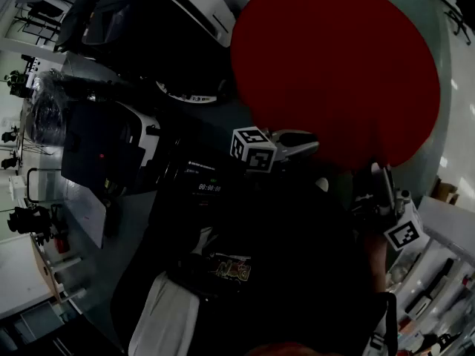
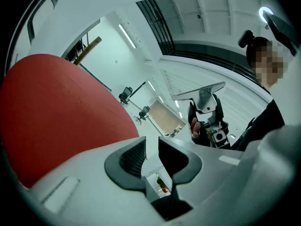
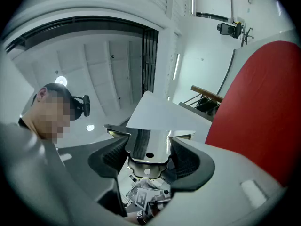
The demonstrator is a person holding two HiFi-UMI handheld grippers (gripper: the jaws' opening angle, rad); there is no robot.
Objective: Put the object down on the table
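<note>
A flat shiny metal scraper (image 3: 148, 142) with a wide blade stands up between the jaws of my right gripper (image 3: 148, 155), which is shut on its narrow shank. Both gripper views look upward at the ceiling. In the left gripper view the same scraper (image 2: 200, 92) shows in the right gripper (image 2: 205, 108), raised in the air. My left gripper (image 2: 151, 157) holds nothing; a narrow gap shows between its pads. In the dark head view the left gripper (image 1: 306, 145) hangs at the near edge of the round red table (image 1: 334, 65), and the right gripper (image 1: 382, 191) is beside the table's near right edge.
Dark equipment and cases (image 1: 104, 147) crowd the floor left of the table. Shelving (image 1: 438, 288) stands at the lower right. Camera tripods (image 2: 127, 95) stand far off in the white room. The person's dark clothing (image 1: 245, 273) fills the bottom of the head view.
</note>
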